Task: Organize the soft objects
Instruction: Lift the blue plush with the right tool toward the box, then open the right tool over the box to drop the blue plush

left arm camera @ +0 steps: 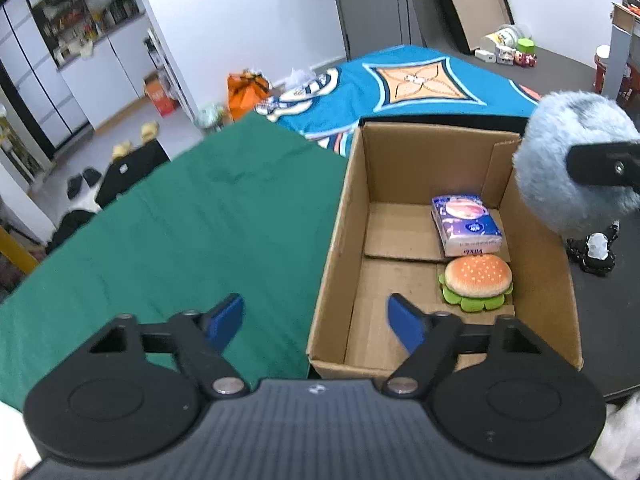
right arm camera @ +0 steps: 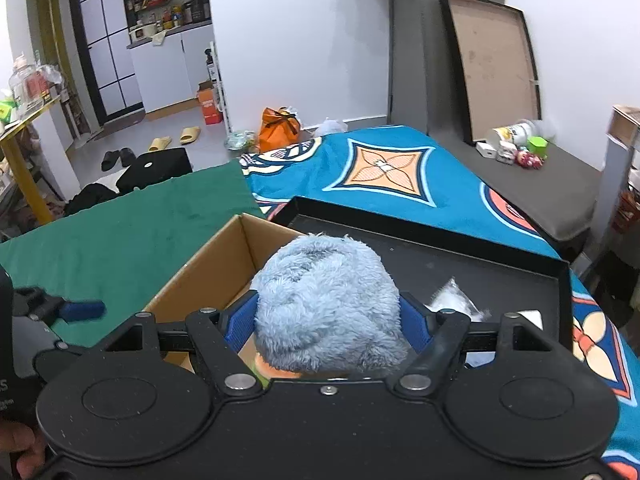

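Observation:
A cardboard box [left arm camera: 340, 240] stands open on the surface; it also shows in the right wrist view [right arm camera: 208, 276]. Inside lie a tissue pack [left arm camera: 466, 224] and a plush hamburger [left arm camera: 478, 282]. My right gripper [right arm camera: 328, 320] is shut on a fluffy blue plush ball [right arm camera: 326, 304] and holds it over the box's right wall; the ball also shows in the left wrist view [left arm camera: 576, 164]. My left gripper [left arm camera: 316, 322] is open and empty above the box's near left corner.
A green cloth [left arm camera: 180, 232] lies left of the box. A black tray [right arm camera: 480, 260] to the right holds a small black-and-white toy [left arm camera: 594, 250] and a plastic bag [right arm camera: 452, 300]. A blue patterned blanket [right arm camera: 380, 172] lies behind.

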